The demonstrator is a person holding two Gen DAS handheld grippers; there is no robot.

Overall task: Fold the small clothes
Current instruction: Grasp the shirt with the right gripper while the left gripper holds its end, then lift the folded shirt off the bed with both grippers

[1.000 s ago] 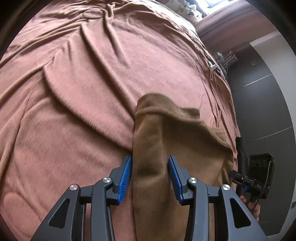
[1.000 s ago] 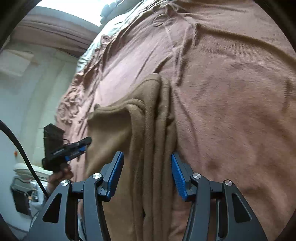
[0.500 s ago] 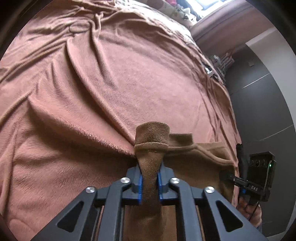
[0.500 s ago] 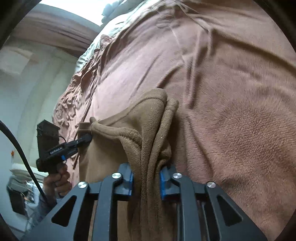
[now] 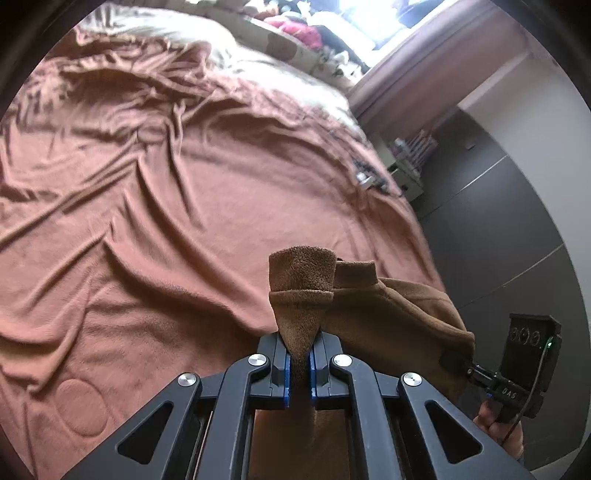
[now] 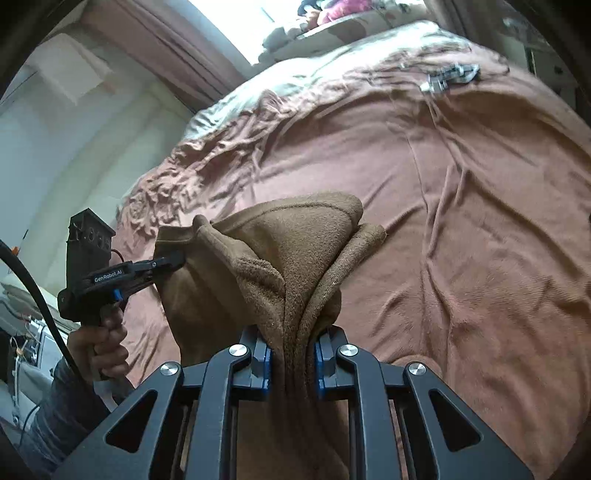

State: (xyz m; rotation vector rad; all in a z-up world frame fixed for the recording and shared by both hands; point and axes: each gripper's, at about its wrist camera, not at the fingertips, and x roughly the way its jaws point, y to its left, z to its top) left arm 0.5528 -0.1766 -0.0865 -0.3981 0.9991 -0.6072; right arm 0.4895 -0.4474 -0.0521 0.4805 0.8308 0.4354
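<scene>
Both grippers clamped on the brown garment [image 5: 391, 314]: left gripper [image 5: 300, 363] pinching one bunched edge, right gripper [image 6: 291, 363] the other. Held clear of the blanket [image 5: 155, 206], probably for spreading before a fold.

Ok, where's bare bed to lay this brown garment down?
The blanket ahead of both grippers is bare, wrinkled, up to the pale bedding. Avoid the small metal object by the far edge; clutter crowds the windowsill.

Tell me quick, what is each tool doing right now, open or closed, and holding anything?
Left tool: closed, pinching an edge of the brown garment.
Right tool: closed on a thicker bunch of the same garment.
</scene>
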